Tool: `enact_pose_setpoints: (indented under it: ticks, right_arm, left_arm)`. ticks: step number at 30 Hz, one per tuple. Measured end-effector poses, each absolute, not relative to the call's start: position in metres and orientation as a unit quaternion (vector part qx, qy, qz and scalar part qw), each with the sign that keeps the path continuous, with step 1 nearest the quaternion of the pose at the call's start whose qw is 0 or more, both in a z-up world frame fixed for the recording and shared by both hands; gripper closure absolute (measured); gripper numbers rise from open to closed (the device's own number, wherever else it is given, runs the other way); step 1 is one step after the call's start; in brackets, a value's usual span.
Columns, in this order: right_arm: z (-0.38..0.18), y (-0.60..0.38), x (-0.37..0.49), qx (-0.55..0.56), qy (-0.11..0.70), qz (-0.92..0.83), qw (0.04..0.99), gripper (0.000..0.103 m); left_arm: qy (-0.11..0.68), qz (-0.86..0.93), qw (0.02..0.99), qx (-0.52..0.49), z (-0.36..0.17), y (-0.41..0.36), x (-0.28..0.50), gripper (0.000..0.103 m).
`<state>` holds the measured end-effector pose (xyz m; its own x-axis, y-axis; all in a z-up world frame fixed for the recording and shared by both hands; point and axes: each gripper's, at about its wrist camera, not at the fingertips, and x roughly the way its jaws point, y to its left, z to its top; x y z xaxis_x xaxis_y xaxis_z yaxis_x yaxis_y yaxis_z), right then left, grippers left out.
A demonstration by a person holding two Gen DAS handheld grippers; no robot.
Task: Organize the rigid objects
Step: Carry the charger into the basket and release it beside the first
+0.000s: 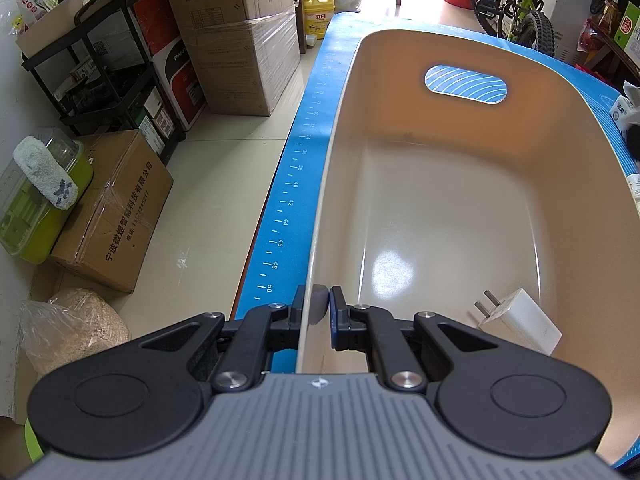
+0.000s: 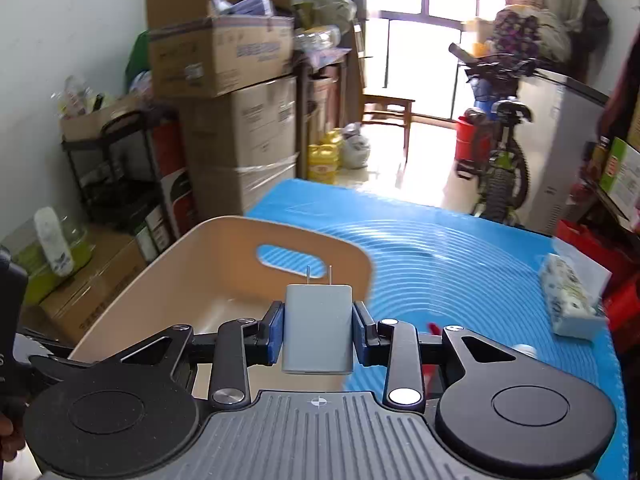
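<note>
Two chargers show. Blue mat (image 2: 460,240) covers the worktop; boxes (image 2: 240,140) and a bicycle (image 2: 500,148) stand behind. Right tongs (image 2: 318,332) clamp a grey charger (image 2: 318,328) above the bin (image 2: 180,280), prongs pointing away, long axis along the fingers. Left tongs (image 1: 318,304) pinch the bin's rim; a white charger (image 1: 520,324) lies inside.

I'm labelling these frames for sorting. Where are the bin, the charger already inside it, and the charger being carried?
bin (image 1: 340,168), left wrist view, left rim.
white charger (image 1: 520,320), left wrist view, its body on the bin floor.
grey charger (image 2: 318,328), right wrist view, front face between the pads.
</note>
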<state>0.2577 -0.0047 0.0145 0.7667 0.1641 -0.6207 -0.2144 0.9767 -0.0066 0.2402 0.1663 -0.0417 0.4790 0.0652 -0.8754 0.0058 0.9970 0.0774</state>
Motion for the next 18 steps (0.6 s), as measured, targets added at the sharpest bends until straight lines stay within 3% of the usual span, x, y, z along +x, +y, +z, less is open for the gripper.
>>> enact_pose_setpoints:
  ticks: [18]
  right_arm:
    - [-0.056, 0.058, 0.291, -0.107, 0.456, 0.110, 0.877, 0.062]
  left_arm:
    - [0.510, 0.017, 0.859, 0.035, -0.042, 0.166, 0.240, 0.091]
